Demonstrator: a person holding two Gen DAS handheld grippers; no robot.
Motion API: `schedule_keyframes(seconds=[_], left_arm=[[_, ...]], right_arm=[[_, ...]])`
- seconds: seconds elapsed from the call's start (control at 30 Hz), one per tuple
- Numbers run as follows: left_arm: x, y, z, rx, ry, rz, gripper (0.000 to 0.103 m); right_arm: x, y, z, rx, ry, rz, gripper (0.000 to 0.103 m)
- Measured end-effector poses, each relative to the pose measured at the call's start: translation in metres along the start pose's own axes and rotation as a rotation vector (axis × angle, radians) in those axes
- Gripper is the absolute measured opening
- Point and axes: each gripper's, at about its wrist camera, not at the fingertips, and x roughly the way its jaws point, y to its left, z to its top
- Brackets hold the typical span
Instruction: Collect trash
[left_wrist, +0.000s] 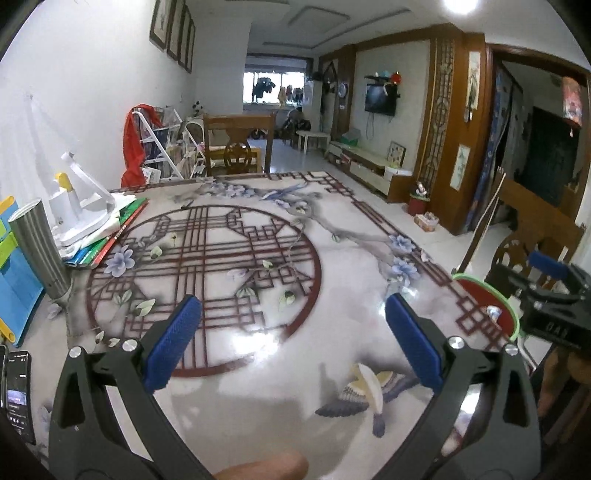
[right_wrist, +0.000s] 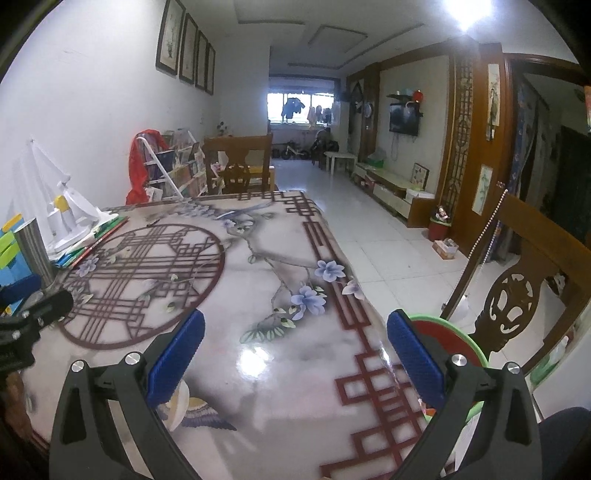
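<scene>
A long table (left_wrist: 258, 332) with a glossy printed cover of red lattice and blue flowers fills most of the room in front of me. Against its wall side sit a stack of books (left_wrist: 110, 236) under a white desk lamp (left_wrist: 79, 206), then a ribbed metal cylinder (left_wrist: 38, 247). At the table's right edge, beside a carved wooden chair (right_wrist: 517, 295), stands a red bin with a green rim (left_wrist: 491, 295); a scrap of pale trash (left_wrist: 493, 312) lies inside it. The left gripper (left_wrist: 293, 328) hovers over the table, its blue pads spread wide, nothing between them. The right gripper (right_wrist: 295, 339) hangs by the bin, likewise released and empty.
</scene>
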Motion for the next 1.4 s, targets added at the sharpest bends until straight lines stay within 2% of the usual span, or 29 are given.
schedule_keyframes(seconds=[0.47,1.4], left_arm=[[0.0058,-0.0022,-0.0050,0.011,0.024,-0.006,0.098],[0.0060,-0.0083,-0.0057,0.014,0.021,-0.015,0.098]], right_arm=[[0.0010,-0.0029,-0.0013,0.008,0.007,-0.004,0.096],[0.0016,-0.0041,-0.0027,0.003,0.013,-0.005,0.096]])
